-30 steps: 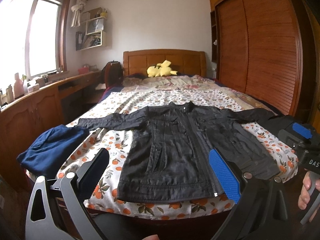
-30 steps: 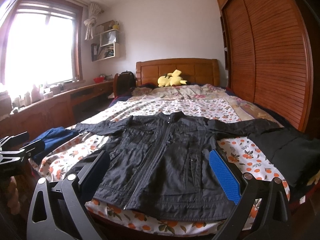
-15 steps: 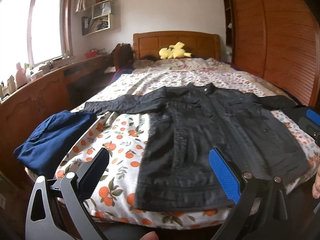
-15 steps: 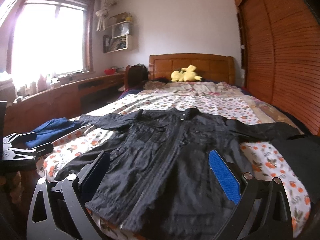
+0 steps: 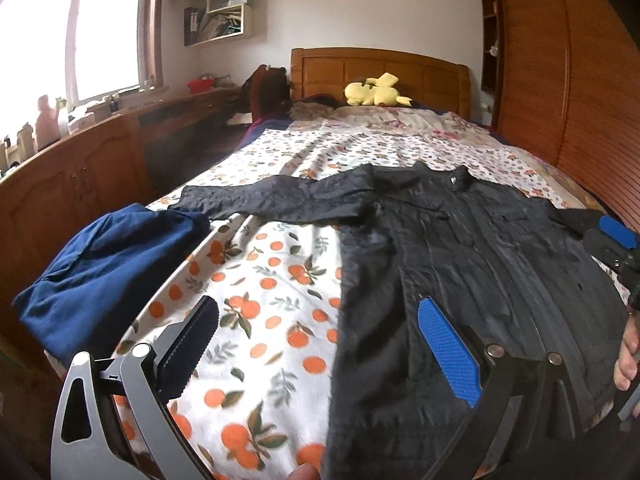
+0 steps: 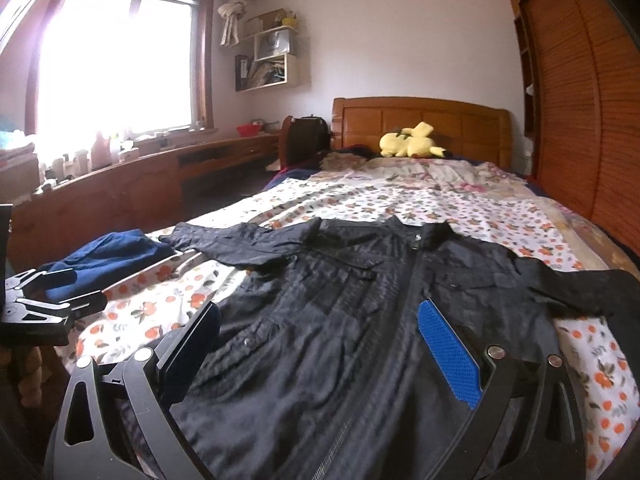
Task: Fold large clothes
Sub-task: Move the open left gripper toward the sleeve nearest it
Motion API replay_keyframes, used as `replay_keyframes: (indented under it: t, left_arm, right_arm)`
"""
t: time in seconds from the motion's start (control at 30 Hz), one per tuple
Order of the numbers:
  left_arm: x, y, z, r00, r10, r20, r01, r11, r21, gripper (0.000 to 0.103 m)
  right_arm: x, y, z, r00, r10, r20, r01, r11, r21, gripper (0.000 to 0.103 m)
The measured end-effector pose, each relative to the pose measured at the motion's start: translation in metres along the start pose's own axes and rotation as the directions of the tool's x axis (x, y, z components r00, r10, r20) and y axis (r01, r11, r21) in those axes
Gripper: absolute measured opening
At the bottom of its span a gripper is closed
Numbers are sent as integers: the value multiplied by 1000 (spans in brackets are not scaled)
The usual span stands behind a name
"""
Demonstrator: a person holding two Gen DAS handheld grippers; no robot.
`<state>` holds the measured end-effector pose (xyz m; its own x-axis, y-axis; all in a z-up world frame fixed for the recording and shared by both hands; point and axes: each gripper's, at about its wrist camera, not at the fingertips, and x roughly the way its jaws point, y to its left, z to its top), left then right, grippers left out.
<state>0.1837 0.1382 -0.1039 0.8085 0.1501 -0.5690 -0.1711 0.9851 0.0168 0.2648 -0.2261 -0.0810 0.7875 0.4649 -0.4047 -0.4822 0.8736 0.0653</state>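
Black jacket: laid flat, front up, zipped, sleeves spread, across foot of bed w/ orange-print sheet. Left claw: fingers wide apart, nothing held, over sheet and jacket's side edge. Right claw: fingers wide apart, nothing held, over jacket front. Blue garment: bunched at bed's left edge, touching sleeve end. Yellow plush: by headboard.

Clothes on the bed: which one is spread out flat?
The black jacket, sleeves stretched wide across the bedspread; the blue garment is bunched at the bed's edge.
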Motion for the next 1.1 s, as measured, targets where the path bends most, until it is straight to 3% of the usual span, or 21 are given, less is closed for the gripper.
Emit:
replay_keyframes:
  t: [0.43, 0.8, 0.97, 1.1]
  left_arm:
    - [61, 15, 30, 998, -35, -47, 35, 999, -1, 100]
    - [118, 20, 50, 998, -1, -58, 2, 1000, 28, 100]
    - [158, 37, 59, 995, -35, -94, 30, 998, -53, 82]
    - [196, 54, 70, 989, -66, -130, 52, 993, -110, 81]
  right_arm:
    - [88, 3, 17, 997, 69, -47, -69, 998, 1, 96]
    - [136, -2, -14, 983, 106, -147, -107, 994, 3, 96]
    - [147, -6, -23, 973, 135, -188, -133, 991, 27, 96]
    - [147, -6, -24, 973, 134, -187, -130, 991, 31, 96]
